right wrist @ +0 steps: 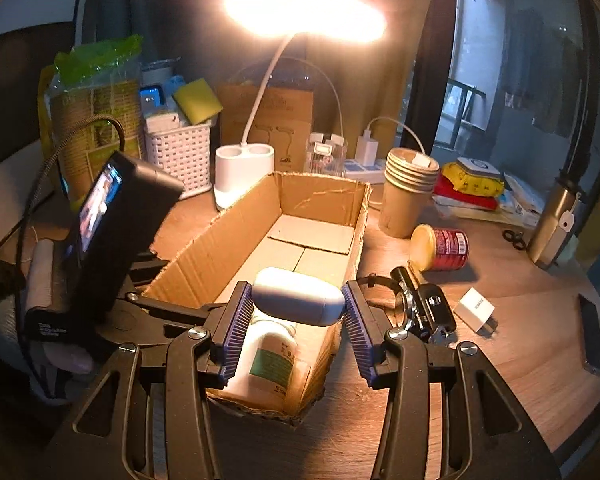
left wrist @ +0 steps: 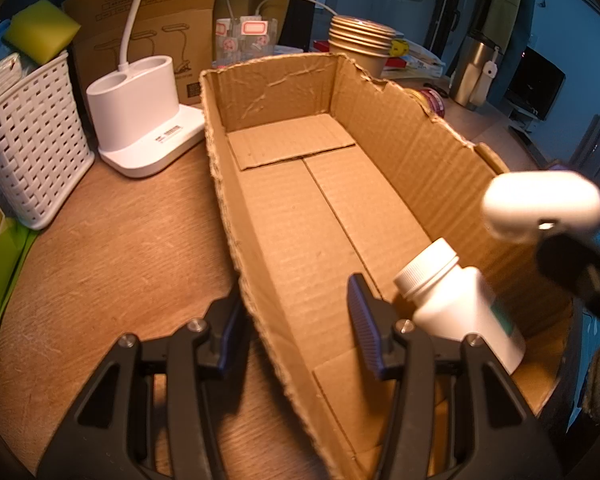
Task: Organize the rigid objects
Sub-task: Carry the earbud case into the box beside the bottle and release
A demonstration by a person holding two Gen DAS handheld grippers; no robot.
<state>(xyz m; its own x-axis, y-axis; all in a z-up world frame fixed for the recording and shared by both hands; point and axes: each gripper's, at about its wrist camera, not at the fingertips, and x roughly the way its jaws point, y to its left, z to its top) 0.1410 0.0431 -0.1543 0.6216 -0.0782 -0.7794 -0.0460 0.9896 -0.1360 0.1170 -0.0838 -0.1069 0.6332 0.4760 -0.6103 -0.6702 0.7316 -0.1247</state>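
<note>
Corrugated cardboard frames the job: the open box (right wrist: 320, 216) sits on the wooden counter (right wrist: 520, 320), and a white pill bottle (right wrist: 268, 360) already lies on its side at the near end. Your right claw (right wrist: 298, 312) grips a white rounded case (right wrist: 298, 296) between its ribbed blue pads, holding it just above the bottle and over the box's near end. Your left claw (left wrist: 296, 320) straddles the box's near side wall (left wrist: 236, 216), one pad outside and one inside; the pads appear to stand off the cardboard, though the angle makes contact hard to judge. To finish this step well, carry the case past the bottle to the bare floor of the box, lower it close to the cardboard, then part the pads so it settles flat instead of dropping onto the bottle. Still out on the counter: a red can (right wrist: 440, 248), a white charger cube (right wrist: 474, 314) and a black key fob (right wrist: 424, 304).
</note>
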